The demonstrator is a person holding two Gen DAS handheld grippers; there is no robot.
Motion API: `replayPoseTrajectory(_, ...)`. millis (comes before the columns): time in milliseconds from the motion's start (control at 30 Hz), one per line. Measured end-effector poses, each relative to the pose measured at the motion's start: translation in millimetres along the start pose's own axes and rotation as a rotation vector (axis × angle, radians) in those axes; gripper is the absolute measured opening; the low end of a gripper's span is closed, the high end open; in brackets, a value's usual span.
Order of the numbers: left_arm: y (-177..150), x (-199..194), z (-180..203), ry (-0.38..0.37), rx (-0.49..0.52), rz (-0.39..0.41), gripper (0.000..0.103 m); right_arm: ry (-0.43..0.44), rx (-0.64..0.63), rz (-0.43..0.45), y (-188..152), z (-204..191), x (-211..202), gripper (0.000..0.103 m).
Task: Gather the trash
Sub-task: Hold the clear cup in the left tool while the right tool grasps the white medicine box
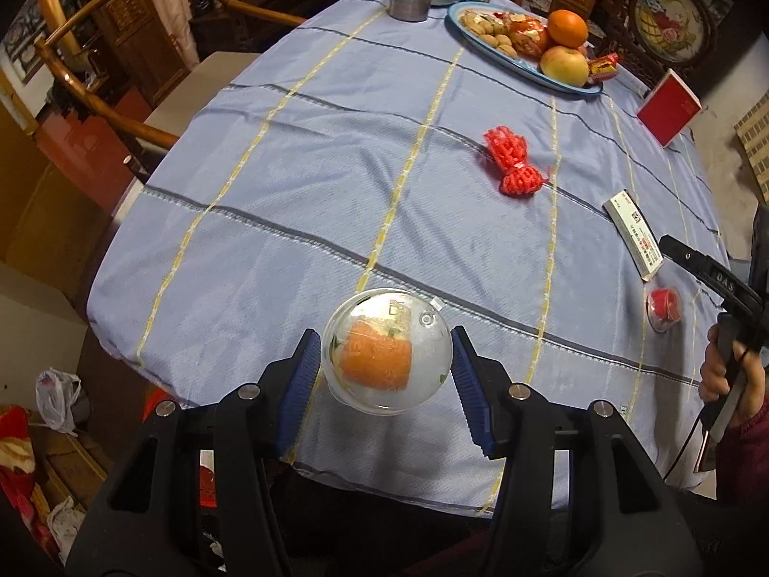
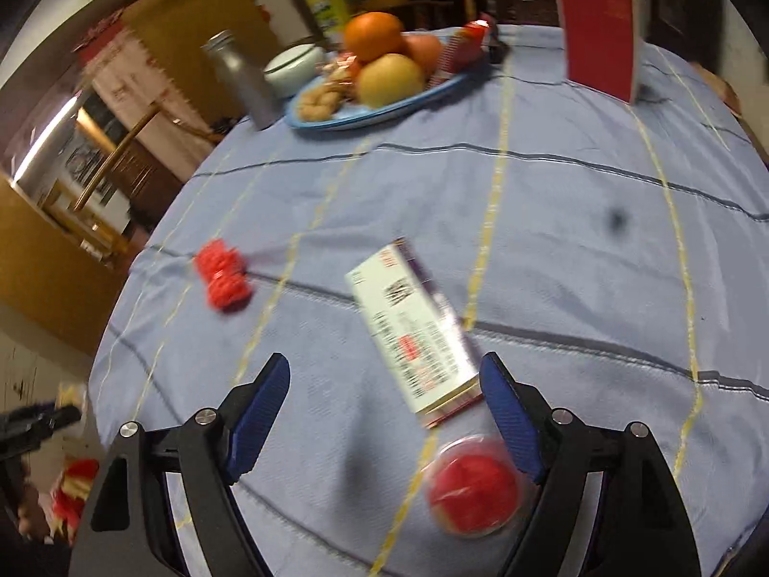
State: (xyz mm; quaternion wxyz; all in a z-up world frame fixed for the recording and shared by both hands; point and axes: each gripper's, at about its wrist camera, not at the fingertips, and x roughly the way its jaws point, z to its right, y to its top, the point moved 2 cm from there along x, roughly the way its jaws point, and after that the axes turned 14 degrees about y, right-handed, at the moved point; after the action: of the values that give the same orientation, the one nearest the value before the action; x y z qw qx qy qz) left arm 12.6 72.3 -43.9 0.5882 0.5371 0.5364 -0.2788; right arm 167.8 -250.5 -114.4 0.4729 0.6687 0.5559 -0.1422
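Three pieces of loose rubbish lie on the blue checked tablecloth (image 1: 298, 202), with a fourth already in hand. Item one: clear dome cup (image 1: 387, 351) with orange contents, clamped between the blue pads of the left gripper (image 1: 386, 365) and carried above the near table edge. Item two: small clear cup with red filling (image 2: 473, 490), on the cloth directly under the right gripper (image 2: 384, 413), lying close against its right-hand finger rather than centred in the gap. Item three: flat white printed carton (image 2: 415, 327), just beyond the red cup, long axis running away from the fingers and slanting to the left. Item four: red foam net (image 2: 223, 279), well apart to the left of the right gripper. Right jaws stand wide, nothing between the pads. Judgement: the right hand is nearer the red cup; a small shift rightward would centre it before closing. Fruit plate (image 1: 567, 84) and red box (image 2: 601, 33) appear to be no rubbish.
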Motion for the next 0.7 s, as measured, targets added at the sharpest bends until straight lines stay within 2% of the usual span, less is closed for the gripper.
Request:
replayPoseTrajectory(267, -16.0, -1.4, -19.1, 0.036, -0.069, -0.031, 0.054, -0.067, -0.066, -0.072, 5.0, 1.9, 38.0, 0.078)
replayPoseTrajectory(333, -20.2, 0.1, -23.2, 0.041, -0.080, -0.043, 0.054, -0.102, -0.062, -0.100, 7.3, 4.1, 49.4, 0.068)
replayPoseTrajectory(367, -21.5, 0.9, -24.8, 0.041, -0.085, -0.048, 0.054, -0.131, -0.072, -0.095, 6.9, 3.3, 49.0, 0.057)
replayPoseTrajectory(400, -22.6, 2.0, -27.4, 0.039, -0.091, -0.053, 0.054, -0.146, -0.085, -0.097, 7.3, 1.1, 48.5, 0.051)
replayPoseTrajectory(433, -23.0, 3.4, -30.4, 0.029, -0.102, -0.059, 0.054, -0.146, -0.087, -0.101, 7.0, -0.6, 47.9, 0.051)
replayPoseTrajectory(567, -13.7, 9.1, -34.6, -0.017, -0.112, -0.058, 0.054, -0.091, -0.084, -0.023, 3.4, -17.0, 16.3, 0.047)
replayPoseTrajectory(700, 5.2, 8.5, -26.8, -0.061, -0.061, -0.015, 0.054, -0.027, -0.055, 0.055, -3.9, -34.0, -26.4, 0.047)
